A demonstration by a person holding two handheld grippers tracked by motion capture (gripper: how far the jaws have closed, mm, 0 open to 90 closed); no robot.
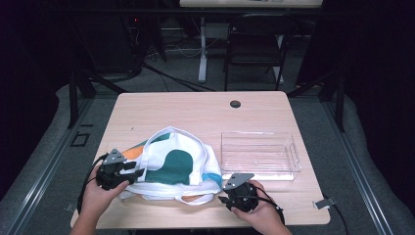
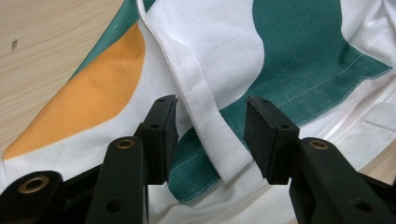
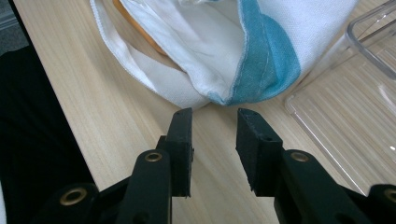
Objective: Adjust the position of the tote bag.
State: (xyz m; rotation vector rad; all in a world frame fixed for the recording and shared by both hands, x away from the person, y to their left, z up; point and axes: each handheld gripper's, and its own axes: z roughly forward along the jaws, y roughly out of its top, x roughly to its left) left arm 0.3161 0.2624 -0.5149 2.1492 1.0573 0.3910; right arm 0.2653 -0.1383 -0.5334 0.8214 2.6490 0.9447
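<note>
Dark floor and a black folding chair (image 1: 254,41) lie beyond a pale wooden desk (image 1: 195,110), whose far half is bare apart from a small round cap (image 1: 235,104). From the high view, a white cloth bag (image 1: 171,164) printed with green, orange and blue patches lies crumpled on the near half, its near handle loop close to the front edge. Just beside it on the right stands a clear plastic tray (image 1: 259,154), with a strip of open desk between the tray and the right edge. The left tongs (image 1: 134,171) sit at the bag's left end; the right tongs (image 1: 222,198) rest on the desk near the bag's right corner, close to the front edge.

Left gripper view: the tongs (image 2: 210,135) are spread, and a white handle strap (image 2: 205,126) runs between the pads without being pinched.

Right gripper view: the tongs (image 3: 214,135) are spread over bare wood, with nothing between them. The bag's blue-edged corner (image 3: 261,65) lies just ahead, apart from the pads, and the tray's rim (image 3: 369,51) is to the right.
</note>
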